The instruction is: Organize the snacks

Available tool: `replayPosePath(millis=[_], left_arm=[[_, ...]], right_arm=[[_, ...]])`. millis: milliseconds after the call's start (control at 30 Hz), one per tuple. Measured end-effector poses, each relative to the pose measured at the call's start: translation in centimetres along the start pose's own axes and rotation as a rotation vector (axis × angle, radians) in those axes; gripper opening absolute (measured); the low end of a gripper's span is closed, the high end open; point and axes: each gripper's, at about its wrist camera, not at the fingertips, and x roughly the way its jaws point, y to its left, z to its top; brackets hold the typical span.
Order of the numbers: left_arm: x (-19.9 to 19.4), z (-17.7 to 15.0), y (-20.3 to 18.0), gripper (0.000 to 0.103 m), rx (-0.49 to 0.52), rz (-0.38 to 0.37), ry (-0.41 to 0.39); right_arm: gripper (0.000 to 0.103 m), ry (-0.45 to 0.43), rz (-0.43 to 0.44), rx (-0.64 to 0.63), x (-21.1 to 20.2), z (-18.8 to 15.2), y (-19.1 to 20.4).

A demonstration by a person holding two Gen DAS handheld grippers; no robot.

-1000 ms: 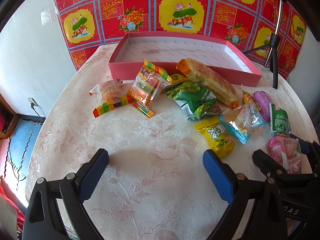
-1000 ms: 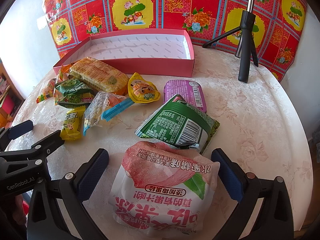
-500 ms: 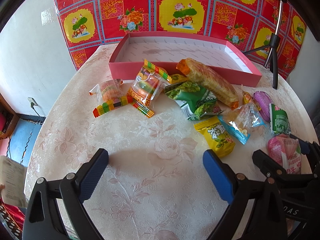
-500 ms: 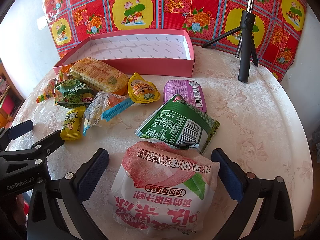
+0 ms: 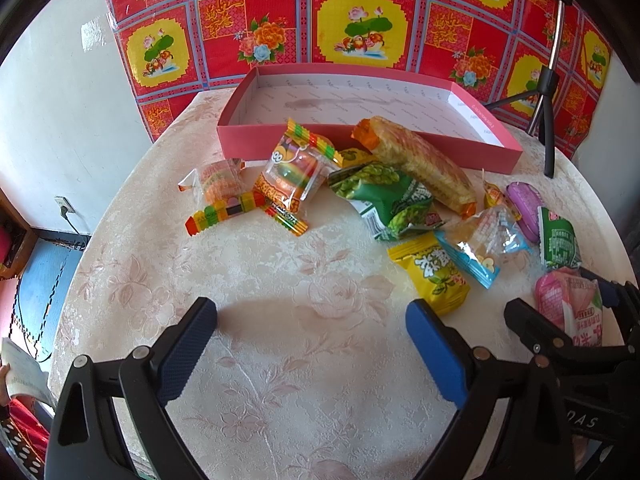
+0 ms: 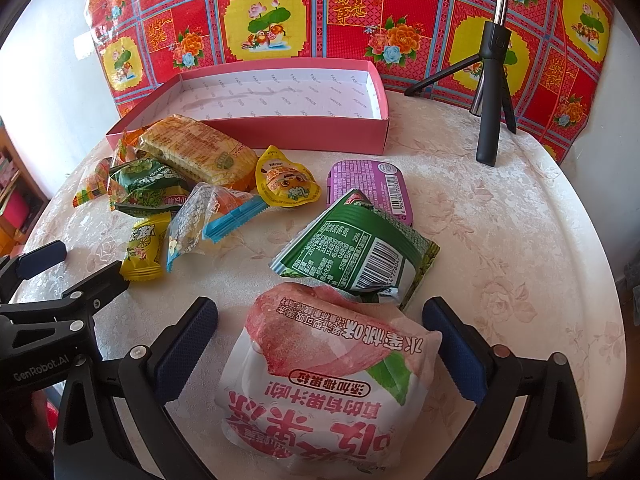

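Snacks are lying in a loose heap on a round table (image 5: 280, 360) with a pale flowery cloth. At the far side of the table, a pink box (image 5: 368, 146) is sitting with nothing in it, and the heap is lying just in front of its near wall.

In the left wrist view, the left gripper (image 5: 311, 328) is hanging low over a bare part of the cloth. Its 2 blue fingers are standing wide apart and are holding nothing. A yellow candy pack (image 5: 434, 274) is lying just beside its right finger. Farther away, a green pea bag (image 5: 390, 200) is resting next to a long orange cracker pack (image 5: 420, 164), which is leaning on the box wall. To the left, a clear burger gummy pack (image 5: 294, 172) and a striped candy stick (image 5: 226, 212) are lying close together.

In the right wrist view, the right gripper (image 6: 320, 332) is also wide open. A big pink peach bag (image 6: 328, 384) is lying between its 2 fingers, but they are not squeezing it. A green packet (image 6: 360, 252) is touching the far edge of the peach bag, and a purple tub (image 6: 370, 188) is sitting behind it. A black tripod (image 6: 492, 92) is standing at the far right of the table.
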Motion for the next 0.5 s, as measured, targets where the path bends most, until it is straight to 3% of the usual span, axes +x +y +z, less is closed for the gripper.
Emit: replayPosePath(millis=[133,200,500], left_arm=[[-0.3,0.3,0.1,0.097,0.01,-0.006,0.0],[-0.5,0.2,0.2,0.097,0.011,-0.009,-0.004],[-1.2,0.6,1.3,0.077,0.012,-0.026,-0.018]], right_arm=[[0.102,0.009,0.005,-0.004,-0.2,-0.1,-0.2],[0.097,0.006,0.004,0.004,-0.4,0.1,-0.3],[0.094,-0.063,0.023,-0.005,-2.1,1.5,-0.9]])
